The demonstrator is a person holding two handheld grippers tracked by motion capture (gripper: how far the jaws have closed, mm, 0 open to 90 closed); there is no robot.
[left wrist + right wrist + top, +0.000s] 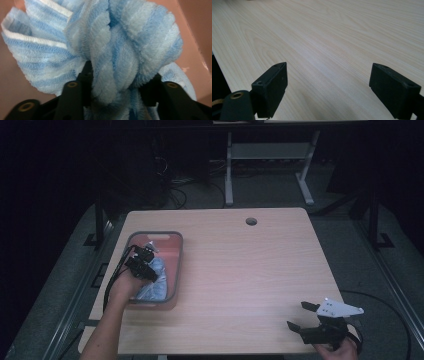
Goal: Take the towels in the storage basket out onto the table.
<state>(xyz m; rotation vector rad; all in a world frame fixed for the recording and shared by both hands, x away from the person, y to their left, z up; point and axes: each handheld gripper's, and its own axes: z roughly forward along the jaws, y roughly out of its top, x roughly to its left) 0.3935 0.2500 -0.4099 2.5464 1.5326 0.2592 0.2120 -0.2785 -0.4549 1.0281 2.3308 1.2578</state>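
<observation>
- L gripper [144,261] reaches down into a pink tray [176,251] w/ dark rim at the bench's [240,270] left side; its fingers [75,92] are clamped on a bunched blue-and-white striped towel [117,50].
- In the left gripper view, a thick fold of towel sits squeezed between the two black fingers, pile bulging up and over both; a white hem edge fans out above and to the left of them. Pink tray floor shows beyond the cloth on both sides.
- High view: rest of the towel lies heaped in the tray, just under and toward the person's side of the L gripper; the person's forearm comes in from the bottom edge.
- R gripper [306,316] hovers over the bench's near right corner, fingers [272,85] spread wide apart, nothing btwn them – bare light wood under and ahead of them. Well apart from tray and towel.
- Step in hand, by the look: lifting the towel out of the tray. Likely best done w/ a straight upward pull, grip kept firm so the plush fold doesn't slip, high enough that trailing cloth clears the rim and doesn't drag the tray.
- R gripper prob. should come across to take a free edge once the cloth hangs clear.
</observation>
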